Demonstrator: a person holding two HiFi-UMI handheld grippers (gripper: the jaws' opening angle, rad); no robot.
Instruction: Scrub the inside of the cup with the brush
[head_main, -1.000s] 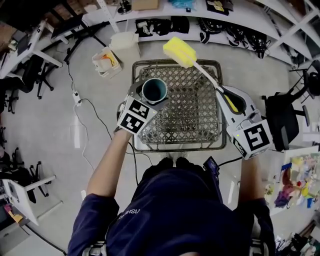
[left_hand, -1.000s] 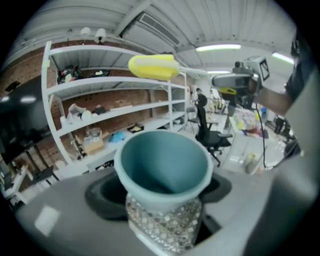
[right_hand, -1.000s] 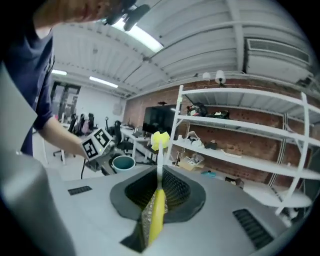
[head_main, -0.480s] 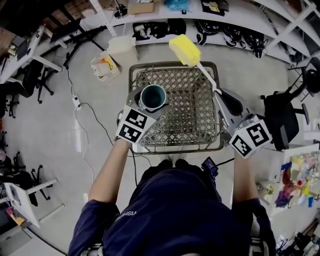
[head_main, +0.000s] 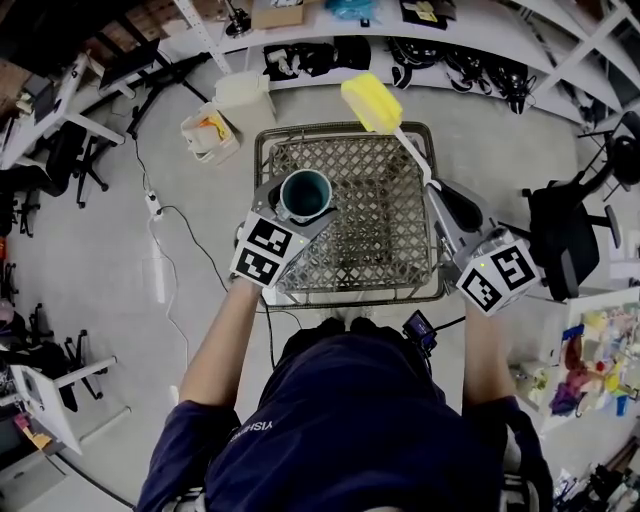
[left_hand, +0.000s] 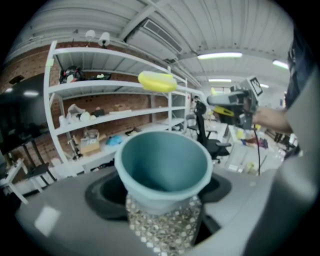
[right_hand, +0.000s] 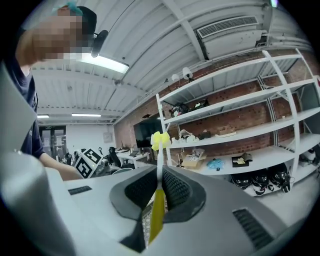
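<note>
Right gripper (head_main: 440, 195) has rolled about its own long axis since a second ago: its marker cube (head_main: 497, 275) now sits skewed, and the yellow handle of the brush (head_main: 413, 155) no longer shows from above. Sponge head (head_main: 372, 102) has shifted slightly right, farther from the cup (head_main: 306, 194).

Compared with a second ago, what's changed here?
The right gripper has rolled a little, nudging the brush rightward over the basket. Unchanged: the left gripper grips the cup, the brush is still outside it, nothing released.
</note>
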